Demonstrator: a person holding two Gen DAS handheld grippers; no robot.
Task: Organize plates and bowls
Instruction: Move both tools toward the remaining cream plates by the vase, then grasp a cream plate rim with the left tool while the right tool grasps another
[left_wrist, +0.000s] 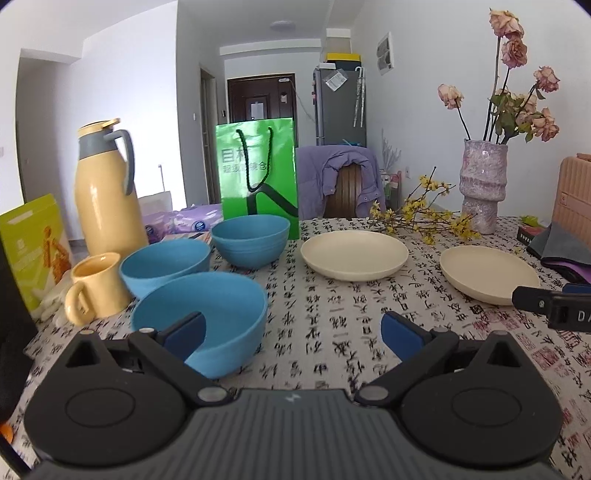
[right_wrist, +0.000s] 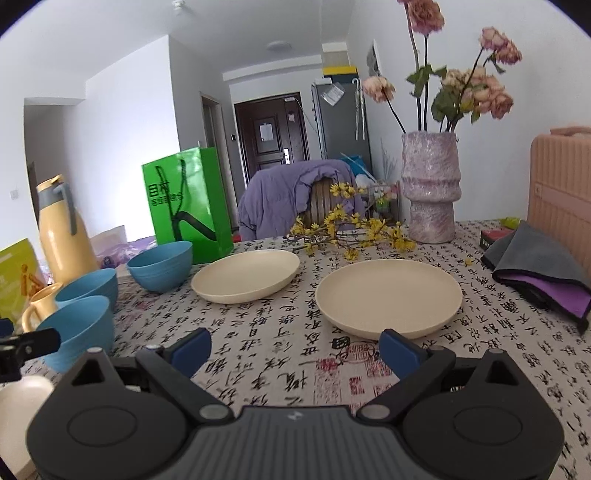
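Left gripper (left_wrist: 291, 332): jaws spread wide, one blue pad in front of the nearest blue bowl (left_wrist: 221, 314) (contact unclear).
Right gripper (right_wrist: 293, 349): jaws spread, empty, low before the near cream plate (right_wrist: 388, 295).
Bowls: three blue ones clustered at the table's left, beside the yellow mug (left_wrist: 94, 291).
Plates: two cream ones apart on the calligraphy tablecloth (right_wrist: 277, 354); far plate (right_wrist: 245, 275) sits left.

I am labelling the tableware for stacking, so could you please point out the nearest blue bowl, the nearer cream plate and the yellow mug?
nearest blue bowl (left_wrist: 221, 306): left wrist view, inner wall.
nearer cream plate (right_wrist: 388, 295): right wrist view, flat centre.
yellow mug (left_wrist: 99, 291): left wrist view, outer side.
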